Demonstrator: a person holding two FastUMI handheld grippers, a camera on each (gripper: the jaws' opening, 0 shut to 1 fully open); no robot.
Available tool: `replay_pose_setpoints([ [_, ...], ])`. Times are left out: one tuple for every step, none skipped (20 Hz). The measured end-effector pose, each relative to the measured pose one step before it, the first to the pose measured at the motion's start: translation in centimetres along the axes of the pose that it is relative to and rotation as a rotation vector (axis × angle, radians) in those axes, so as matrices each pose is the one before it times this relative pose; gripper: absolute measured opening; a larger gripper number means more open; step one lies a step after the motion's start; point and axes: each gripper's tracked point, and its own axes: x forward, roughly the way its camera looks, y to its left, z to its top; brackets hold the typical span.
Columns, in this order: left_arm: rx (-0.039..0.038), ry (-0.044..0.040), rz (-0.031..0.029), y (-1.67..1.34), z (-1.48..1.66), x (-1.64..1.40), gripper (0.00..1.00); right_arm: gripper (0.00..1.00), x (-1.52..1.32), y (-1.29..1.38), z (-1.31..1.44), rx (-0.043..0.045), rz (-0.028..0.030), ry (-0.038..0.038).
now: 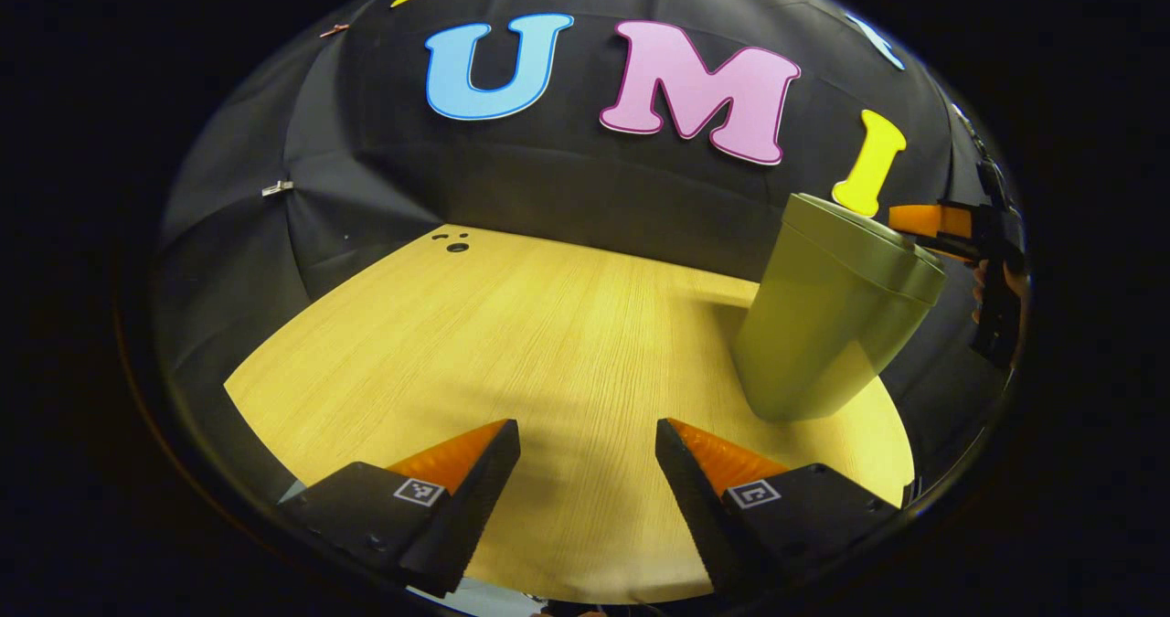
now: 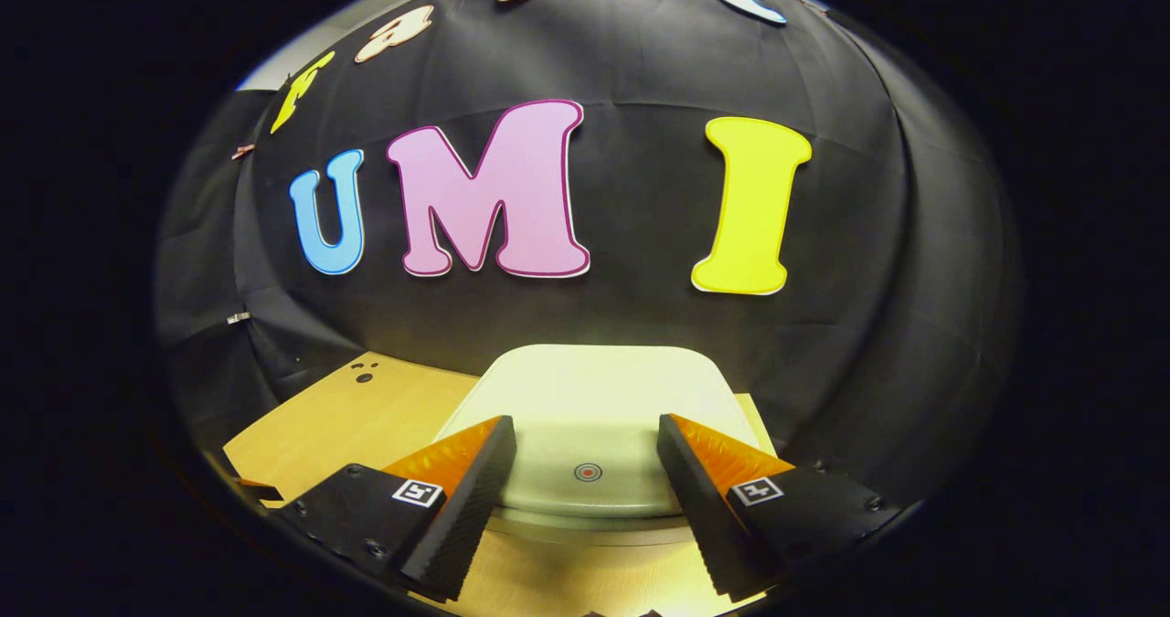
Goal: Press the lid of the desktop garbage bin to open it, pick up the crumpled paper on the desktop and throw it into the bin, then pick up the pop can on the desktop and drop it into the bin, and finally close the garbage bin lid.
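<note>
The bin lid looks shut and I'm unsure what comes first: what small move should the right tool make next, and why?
Probably lower the right tool a little and press the round mark on the lid. The lid lies flat and closed on the bin, and the tool's open fingers sit just above that mark.

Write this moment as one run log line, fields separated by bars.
bin lid: closed | right gripper: open, above lid | left gripper: open, over table

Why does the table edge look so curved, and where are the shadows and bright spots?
Left gripper view: the fisheye lens bows the table; the bin leans and casts a shadow leftward, beside a bright patch mid-table. Right gripper view: the bin lid looks pale and washed out; the cloth wall bulges.
</note>
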Motion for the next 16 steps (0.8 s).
replay_pose_setpoints([
  [-0.00026,0.00191,-0.00293,-0.141,-0.096,-0.068,0.96,0.98,-0.06,-0.021,0.034,-0.00062,-0.00016,-0.00655],
  [0.00021,0.00108,-0.00221,-0.189,-0.098,-0.046,0.96,0.98,-0.062,0.015,-0.135,-0.00008,-0.00059,-0.00286],
  [0.00159,0.00226,-0.00115,-0.047,-0.08,0.01,0.96,0.98,-0.049,0.001,-0.002,-0.00057,-0.00171,-0.00389],
  [0.00291,0.00049,0.00141,-0.103,-0.029,-0.023,0.96,0.98,-0.026,0.004,-0.062,-0.00472,-0.00149,-0.00234],
  [0.00251,-0.00169,0.00032,-0.059,-0.048,-0.066,0.96,0.98,0.026,0.054,-0.039,-0.00576,-0.00203,-0.00432],
  [0.00202,-0.00021,0.00015,-0.085,-0.017,0.002,0.96,0.98,0.031,-0.086,-0.045,0.00187,-0.00524,0.00058],
  [0.00193,0.00164,-0.00081,-0.082,-0.017,-0.03,0.96,0.99,-0.081,0.003,-0.142,0.00803,-0.00629,0.00135],
  [0.00355,0.00025,-0.00231,-0.14,0.033,0.014,0.96,0.99,0.168,-0.015,0.046,0.00665,-0.00543,0.00284],
  [0.00566,-0.00047,0.00007,-0.009,0.005,0.003,0.96,0.98,0.149,0.049,-0.143,0.00342,-0.00695,0.00244],
  [0.00506,0.00158,0.00077,-0.003,0.025,0.136,0.96,0.99,-0.039,0.029,-0.115,-0.00208,-0.00695,0.00259],
  [0.00231,0.00237,-0.00121,-0.055,-0.12,0.013,0.96,0.99,-0.031,0.02,-0.065,-0.0032,-0.00641,-0.0012],
  [0.00069,0.00156,-0.00458,-0.135,-0.018,0.112,0.96,0.99,-0.07,-0.018,0.056,-0.00274,-0.00316,-0.00688],
  [0.00079,0.00379,-0.00336,-0.073,-0.017,0.092,0.96,1.0,-0.027,-0.009,-0.228,0.00047,0.00016,-0.00701],
  [0.00148,0.00354,-0.0024,-0.154,0.007,0.182,0.96,0.99,-0.039,0.096,-0.577,-0.00306,0.00314,0.02353],
  [0.00135,0.00082,-0.00199,-0.18,0.065,0.045,0.96,0.99,0.042,-0.04,0.38,0.00257,-0.00018,-0.02725],
  [0.00059,-0.00111,-0.00398,-0.178,0.124,-0.034,0.96,1.0,-0.061,0.076,-0.343,-0.00212,0.00164,0.01017],
])
